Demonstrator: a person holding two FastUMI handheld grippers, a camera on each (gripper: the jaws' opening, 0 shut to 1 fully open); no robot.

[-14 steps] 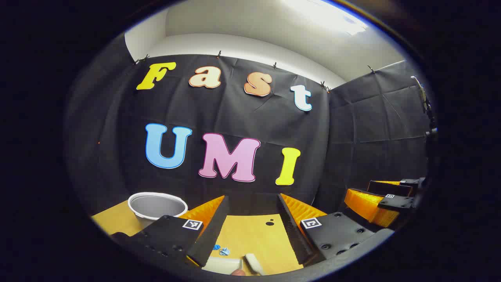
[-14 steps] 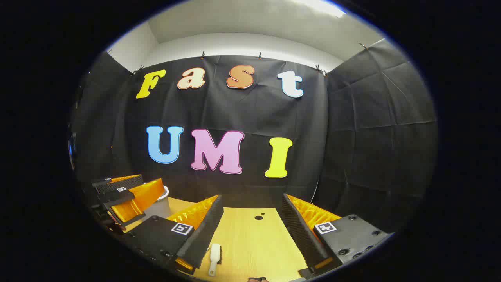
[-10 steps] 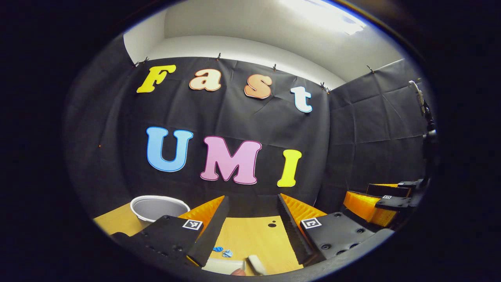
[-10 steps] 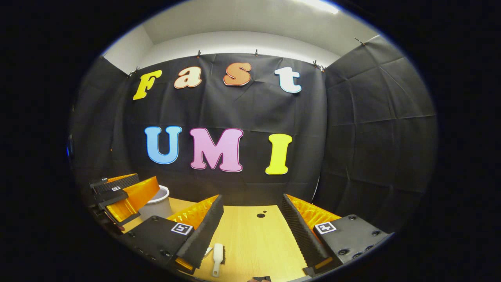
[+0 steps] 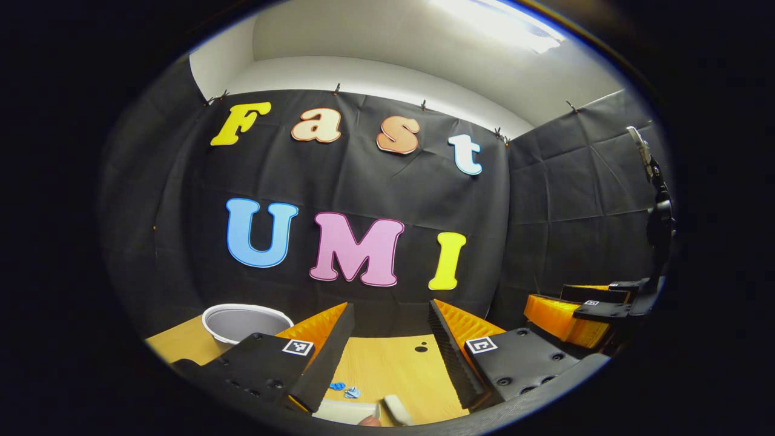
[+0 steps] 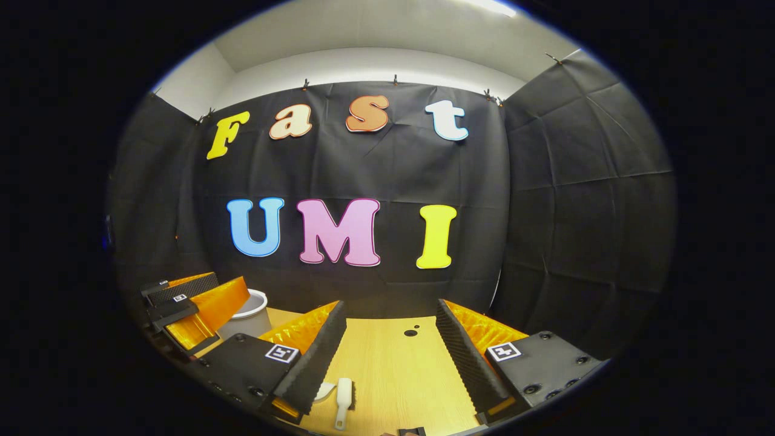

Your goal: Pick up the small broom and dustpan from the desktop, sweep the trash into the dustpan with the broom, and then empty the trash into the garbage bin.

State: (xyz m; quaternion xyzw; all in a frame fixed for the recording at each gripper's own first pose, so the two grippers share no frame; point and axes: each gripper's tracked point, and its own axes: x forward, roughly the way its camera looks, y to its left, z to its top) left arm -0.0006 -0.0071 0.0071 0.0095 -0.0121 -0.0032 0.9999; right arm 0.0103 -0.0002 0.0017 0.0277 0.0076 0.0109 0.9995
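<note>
Both grippers were up above the wooden desktop, nothing held. My left gripper had its jaws spread wide, bare desk between them. Through that gap, low down in the left gripper view, I saw the blue trash scraps lying on the desk, and just nearer to me two white pieces at the bottom edge: a flat pale slab that I took for the dustpan, and a small rounded white end just beside it, which I couldn't identify for sure. The white garbage bin stood on the desk at the far left, partly behind my left finger, upright and open at the top.

My right gripper was likewise wide open and gripping nothing. In the right gripper view the small broom lay flat on the desk close to the inner side of the left finger, handle toward me, bristles on its right side; a white curved bit poked out just left of it. The bin showed at left there too, behind the other gripper. A dark hole marked the desk farther back.
</note>
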